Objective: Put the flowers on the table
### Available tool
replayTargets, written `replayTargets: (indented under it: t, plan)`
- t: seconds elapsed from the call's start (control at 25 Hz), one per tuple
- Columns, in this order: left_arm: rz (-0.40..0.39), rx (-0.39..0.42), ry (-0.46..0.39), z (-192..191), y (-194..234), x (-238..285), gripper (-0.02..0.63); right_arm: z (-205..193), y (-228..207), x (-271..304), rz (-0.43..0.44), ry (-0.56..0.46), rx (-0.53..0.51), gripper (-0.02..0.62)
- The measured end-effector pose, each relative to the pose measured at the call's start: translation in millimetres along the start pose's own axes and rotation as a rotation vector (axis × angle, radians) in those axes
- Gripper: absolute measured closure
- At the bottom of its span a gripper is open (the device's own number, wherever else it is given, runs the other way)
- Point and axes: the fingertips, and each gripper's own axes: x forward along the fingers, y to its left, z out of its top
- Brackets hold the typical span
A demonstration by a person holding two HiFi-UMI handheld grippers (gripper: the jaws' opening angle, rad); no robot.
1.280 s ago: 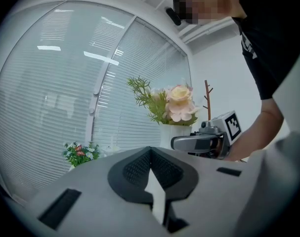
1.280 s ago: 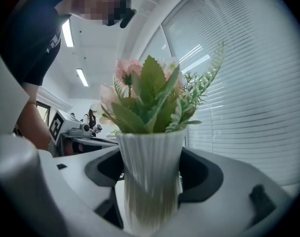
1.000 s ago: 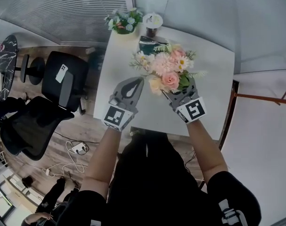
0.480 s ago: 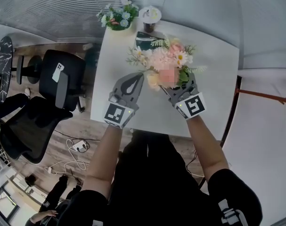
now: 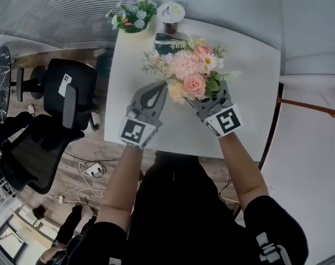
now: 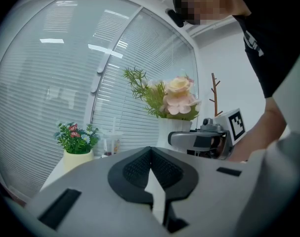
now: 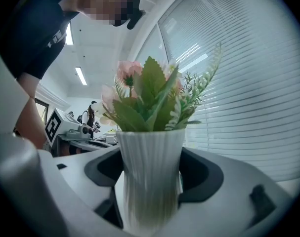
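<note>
A bunch of pink and peach flowers (image 5: pixel 189 76) stands in a white ribbed vase (image 7: pixel 150 172). My right gripper (image 5: pixel 202 105) is shut on the vase from both sides, over the middle of the white table (image 5: pixel 250 93). In the head view the blooms hide the vase. Its foot is hidden in every view, so I cannot tell whether it touches the table. My left gripper (image 5: pixel 157 93) is shut with nothing in it, just left of the flowers. The left gripper view shows the vase (image 6: pixel 170 128), the flowers (image 6: pixel 178 95) and the right gripper (image 6: pixel 205 139) to its right.
At the table's far left corner stand a small pot of blue flowers (image 5: pixel 128 18), a drink cup (image 5: pixel 171 15) and a dark flat box (image 5: pixel 166 39). Black office chairs (image 5: pixel 68 93) stand on the floor to the left. A coat stand (image 5: pixel 310 108) is at the right.
Both grippers have sunk a little toward the table, the right one carrying the vase of flowers. Neither grip has changed.
</note>
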Motion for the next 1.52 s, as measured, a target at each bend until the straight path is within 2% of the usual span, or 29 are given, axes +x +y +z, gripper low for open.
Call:
replayTargets:
  t: [0.6, 1.52]
  plan:
    - [-0.013, 0.018, 0.010, 6.9, -6.7, -0.4, 0.594, -12.9, -2.4, -6.6, 0.000, 0.084, 0.021, 0.256]
    - [-0.037, 0.063, -0.001, 36.0, -36.1, -25.8, 0.594, 3.5, 8.2, -60.1, -0.056, 0.125, 0.022, 0.258]
